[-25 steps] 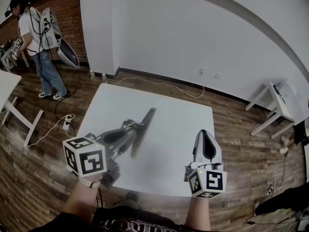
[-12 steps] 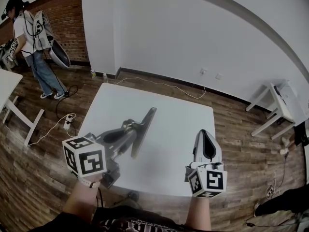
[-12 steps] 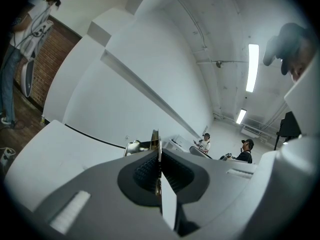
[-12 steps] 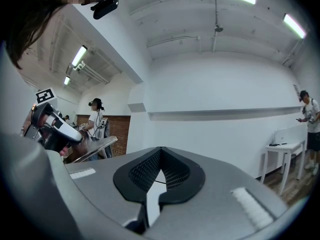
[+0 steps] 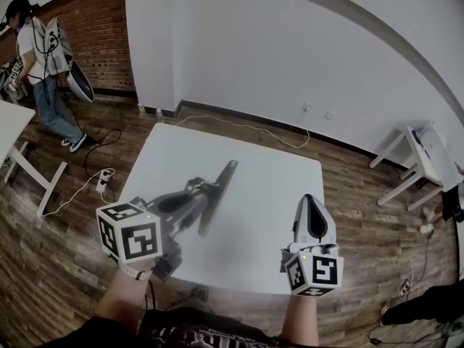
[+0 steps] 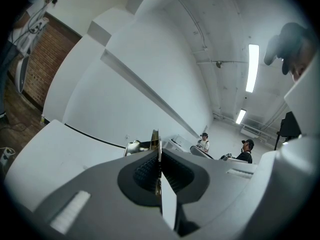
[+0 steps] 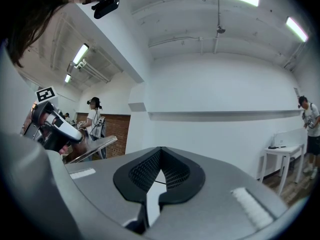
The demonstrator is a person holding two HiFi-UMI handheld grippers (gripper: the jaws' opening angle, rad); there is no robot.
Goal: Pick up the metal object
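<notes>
Table [image 5: 275, 158]: nothing on it has shifted over the last second. The only change is the person [image 5: 32, 49] beyond the table's far left corner, who has walked a bit further left. Both grippers and the load sit where they were, so this looks like a steady hold.

Plate [image 5: 221, 191]: a long flat metal piece, seen nearly edge-on, tilted over the left half of the table. It looks lifted clear of the tabletop, so the pick-up reads as done or all but done. What's left is most likely just keeping it up.

Left gripper [image 5: 199, 192]: over the table's left side, near the front edge. In the left gripper view [image 6: 159, 169] the jaws are squeezed almost fully together. The ribbed pads [image 6: 144, 171] press on both faces of the thin plate edge [image 6: 155, 140], which sticks up between them. The grip is firm and shows no slip.

Right gripper [image 5: 310, 201]: over the table's right front corner, well apart from the plate. In the right gripper view [image 7: 159, 176] the jaw tips meet with nothing between them, so it is idle. The plate [image 7: 92, 149] shows off to its left.
</notes>
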